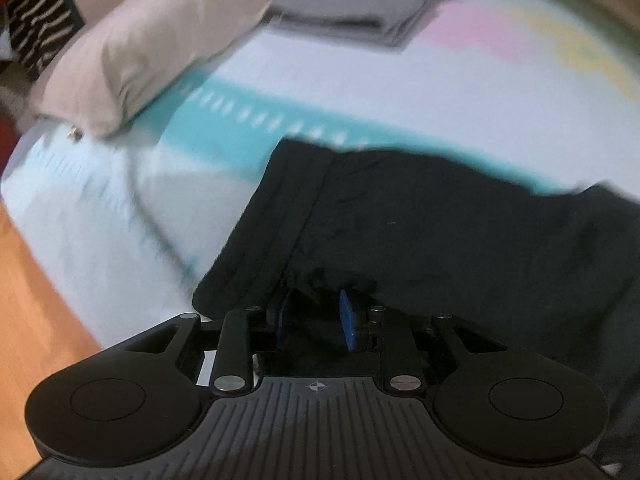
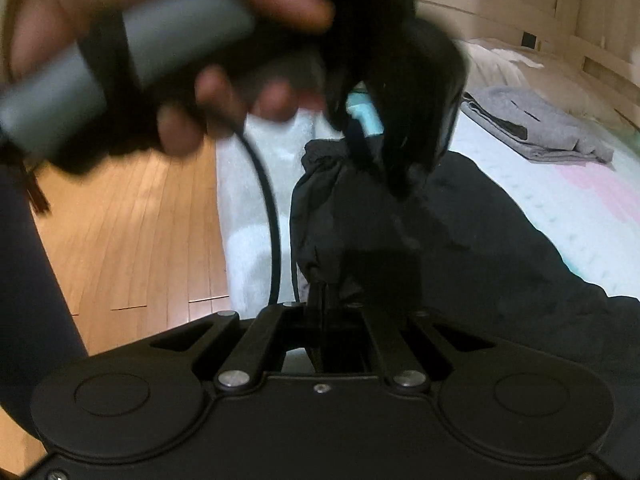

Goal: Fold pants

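Left gripper (image 1: 316, 318): blue pads (image 1: 347, 322) stand a modest gap apart with black cloth of the pants (image 1: 420, 236) bunched between and over them; the fingertips are buried in the fabric, so whether the pads actually pinch it cannot be told. Right gripper (image 2: 320, 294): the two dark fingers (image 2: 319, 300) sit pressed together with a gathered fold of the pants (image 2: 360, 224) rising from between them, so it is clamped on the cloth; the tips themselves are hidden by that fold. In the right wrist view the left hand (image 2: 168, 52) fills the upper left, badly motion-blurred, wrapped round a grey handle (image 2: 132, 60), with the left gripper's head (image 2: 404, 92) a dark smear just above the bunched cloth and a black cable (image 2: 272, 216) hanging below the hand. The pants lie spread on the bed (image 1: 400, 92), running off the right edge of both views, so their full extent is cut off. Farther back on the bed: a folded grey garment (image 2: 536, 128), blurred in the left wrist view, and a beige pillow (image 1: 152, 48). Wooden floor (image 2: 140, 240) beside the bed.
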The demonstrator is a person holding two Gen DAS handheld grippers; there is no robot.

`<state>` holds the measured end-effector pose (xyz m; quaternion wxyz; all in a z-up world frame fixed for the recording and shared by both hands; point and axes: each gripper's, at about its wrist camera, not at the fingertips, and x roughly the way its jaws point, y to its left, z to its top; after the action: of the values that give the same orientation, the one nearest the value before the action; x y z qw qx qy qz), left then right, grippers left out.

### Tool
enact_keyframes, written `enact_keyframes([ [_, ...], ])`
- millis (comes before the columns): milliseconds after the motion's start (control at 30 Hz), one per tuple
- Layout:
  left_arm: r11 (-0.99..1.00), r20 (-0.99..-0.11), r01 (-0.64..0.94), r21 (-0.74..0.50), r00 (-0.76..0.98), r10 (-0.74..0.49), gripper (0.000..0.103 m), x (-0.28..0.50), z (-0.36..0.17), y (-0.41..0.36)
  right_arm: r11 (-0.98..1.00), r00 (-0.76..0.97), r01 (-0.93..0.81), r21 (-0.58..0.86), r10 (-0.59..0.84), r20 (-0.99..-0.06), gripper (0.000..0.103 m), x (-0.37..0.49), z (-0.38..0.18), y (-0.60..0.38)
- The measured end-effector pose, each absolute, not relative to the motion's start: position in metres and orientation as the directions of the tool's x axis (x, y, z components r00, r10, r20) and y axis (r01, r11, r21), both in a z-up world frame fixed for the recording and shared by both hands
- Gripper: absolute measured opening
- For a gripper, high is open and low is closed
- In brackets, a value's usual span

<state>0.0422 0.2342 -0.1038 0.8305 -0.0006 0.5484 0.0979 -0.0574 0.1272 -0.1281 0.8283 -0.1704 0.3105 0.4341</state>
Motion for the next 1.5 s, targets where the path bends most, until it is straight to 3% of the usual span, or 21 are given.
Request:
enact_keyframes([
  [67,0.981,-0.906,-0.163,0.107,0.391,0.164,0.026,0.039,-0.104,0.236,0.575,0.414,-0.818,0.027,0.620,-0.666,0.015,-0.051,-0.121,0.119],
  [200,0.976,-0.898,-0.168,0.135,0.395,0.192,0.025,0.038,-0.105,0.231,0.627,0.433,-0.775,0.078,0.617,-0.658,0.047,-0.027,-0.101,0.084],
  [400,0.971,-0.892,-0.169,0.170,0.393,0.224,0.025,0.039,-0.105,0.225,0.831,0.617,-0.547,0.104,0.484,-0.621,0.050,0.046,-0.081,0.010],
  [533,0.972,-0.893,-0.171,0.160,0.394,0.216,0.025,0.039,-0.104,0.227,0.901,0.635,-0.415,0.127,0.387,-0.668,0.053,0.101,-0.093,-0.021],
  [633,0.973,-0.895,-0.176,0.151,0.393,0.210,0.025,0.039,-0.104,0.228,0.907,0.605,-0.405,0.118,0.362,-0.709,0.066,0.127,-0.109,-0.027],
  [733,0.973,-0.897,-0.179,0.145,0.392,0.206,0.025,0.040,-0.104,0.229,0.888,0.551,-0.438,0.137,0.386,-0.740,0.066,0.138,-0.121,-0.026],
  [767,0.973,-0.897,-0.179,0.146,0.391,0.207,0.025,0.041,-0.104,0.229,0.884,0.537,-0.447,0.134,0.385,-0.750,0.059,0.137,-0.124,-0.024],
  [800,0.972,-0.897,-0.181,0.148,0.390,0.209,0.025,0.041,-0.104,0.229,0.880,0.532,-0.456,0.130,0.387,-0.753,0.034,0.139,-0.124,-0.024],
  [833,0.972,-0.897,-0.183,0.150,0.389,0.211,0.025,0.041,-0.104,0.228,0.876,0.541,-0.469,0.112,0.386,-0.747,0.018,0.134,-0.124,-0.024],
  [867,0.971,-0.896,-0.184,0.150,0.389,0.212,0.025,0.041,-0.105,0.228,0.876,0.554,-0.474,0.088,0.375,-0.743,0.012,0.128,-0.125,-0.024],
  [933,0.971,-0.895,-0.185,0.153,0.390,0.215,0.025,0.041,-0.105,0.227,0.856,0.558,-0.510,0.080,0.400,-0.727,0.008,0.118,-0.123,-0.023],
  [1067,0.970,-0.893,-0.184,0.157,0.394,0.219,0.025,0.040,-0.106,0.226,0.786,0.456,-0.609,0.110,0.459,-0.763,0.009,0.102,-0.129,-0.019],
  [1167,0.970,-0.893,-0.186,0.154,0.394,0.217,0.025,0.040,-0.105,0.227,0.798,0.502,-0.598,0.070,0.442,-0.744,0.017,0.101,-0.130,-0.015],
  [1267,0.970,-0.893,-0.185,0.156,0.392,0.219,0.025,0.041,-0.105,0.227,0.836,0.549,-0.536,0.116,0.450,-0.705,0.046,0.108,-0.124,-0.025],
  [1500,0.971,-0.893,-0.182,0.156,0.394,0.217,0.025,0.041,-0.106,0.228,0.786,0.405,-0.559,0.263,0.536,-0.741,0.046,0.134,-0.134,-0.021],
])
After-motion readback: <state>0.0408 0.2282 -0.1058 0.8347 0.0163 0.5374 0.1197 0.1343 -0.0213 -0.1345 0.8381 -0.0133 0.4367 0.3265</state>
